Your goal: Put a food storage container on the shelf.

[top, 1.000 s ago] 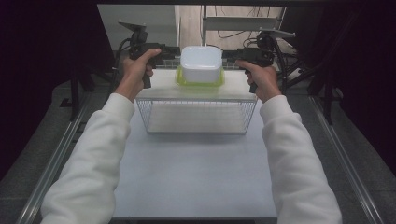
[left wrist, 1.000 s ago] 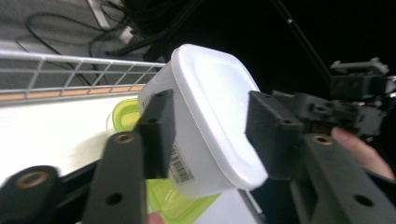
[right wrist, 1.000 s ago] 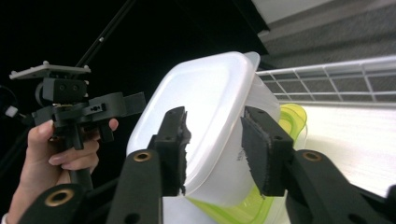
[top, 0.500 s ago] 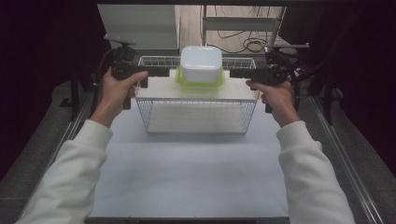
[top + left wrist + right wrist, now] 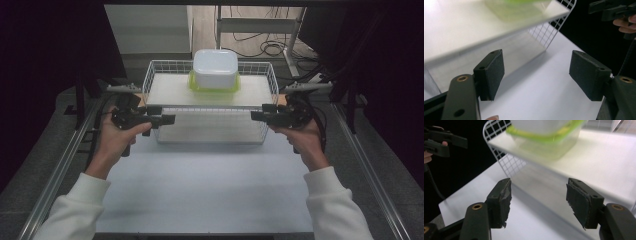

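A clear plastic box with a lime-green rim (image 5: 215, 70) sits at the far middle of a white shelf board (image 5: 170, 89) inside a white wire rack (image 5: 210, 134). My left gripper (image 5: 167, 113) hovers at the rack's front left corner and points right. My right gripper (image 5: 257, 112) hovers at the front right corner and points left. Both are open and hold nothing. In the left gripper view my open gripper (image 5: 537, 72) faces the shelf (image 5: 461, 32). In the right gripper view my open gripper (image 5: 539, 200) sits below the blurred box (image 5: 546, 137).
The rack stands on a white mat (image 5: 200, 185) with bare room in front of it. Metal rails (image 5: 60, 170) run along both table sides. Cables and a desk frame (image 5: 260, 30) lie beyond the table. Each gripper view catches the other gripper (image 5: 614, 8) (image 5: 444, 140) in a hand.
Both hands have drawn back toward me, from the rack's far sides beside the box to its front corners. The box and the rack have stayed in place.
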{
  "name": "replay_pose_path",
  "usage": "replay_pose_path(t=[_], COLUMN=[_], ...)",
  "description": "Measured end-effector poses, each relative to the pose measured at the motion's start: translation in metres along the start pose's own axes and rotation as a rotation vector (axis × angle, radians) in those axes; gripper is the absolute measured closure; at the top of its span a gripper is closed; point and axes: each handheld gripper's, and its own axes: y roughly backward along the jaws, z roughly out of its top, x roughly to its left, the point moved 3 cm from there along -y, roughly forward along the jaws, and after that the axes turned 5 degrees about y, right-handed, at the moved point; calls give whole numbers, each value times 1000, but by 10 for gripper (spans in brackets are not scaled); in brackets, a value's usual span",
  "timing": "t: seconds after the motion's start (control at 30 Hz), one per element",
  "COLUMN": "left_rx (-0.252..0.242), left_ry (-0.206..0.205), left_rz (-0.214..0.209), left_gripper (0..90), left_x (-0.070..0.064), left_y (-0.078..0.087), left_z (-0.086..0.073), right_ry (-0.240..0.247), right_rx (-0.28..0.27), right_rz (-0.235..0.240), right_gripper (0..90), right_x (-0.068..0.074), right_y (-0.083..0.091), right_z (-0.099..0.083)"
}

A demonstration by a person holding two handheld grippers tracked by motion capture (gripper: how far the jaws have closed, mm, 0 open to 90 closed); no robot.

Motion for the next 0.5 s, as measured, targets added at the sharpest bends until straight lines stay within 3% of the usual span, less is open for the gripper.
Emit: replay_pose_path(t=[0.03,0.07,0.17,0.2,0.23,0.27,0.3,0.5], left_rx=[2,2,23,23,31,31,42,99], left_ry=[5,5,0,0,-5,-5,-11,-14], left_rz=[6,6,12,12,19,19,20,40], left_gripper=[273,273,274,274,273,274,274,271], left_x=[1,1,3,3,4,4,4,8], left_y=[-2,-2,-9,-9,-12,-12,-16,-28], left_z=[-13,-13,-38,-38,-50,-50,-61,-93], right_ry=[3,3,8,8,3,3,-1,-20], right_rx=[3,3,28,28,35,35,47,84], right_rz=[4,4,20,20,26,26,30,30], right_gripper=[357,357,348,348,346,346,345,342], right_x=[2,2,7,7,9,9,11,13], right_y=[1,1,1,1,1,1,1,-2], right_z=[-15,-15,-42,-42,-54,-54,-66,-95])
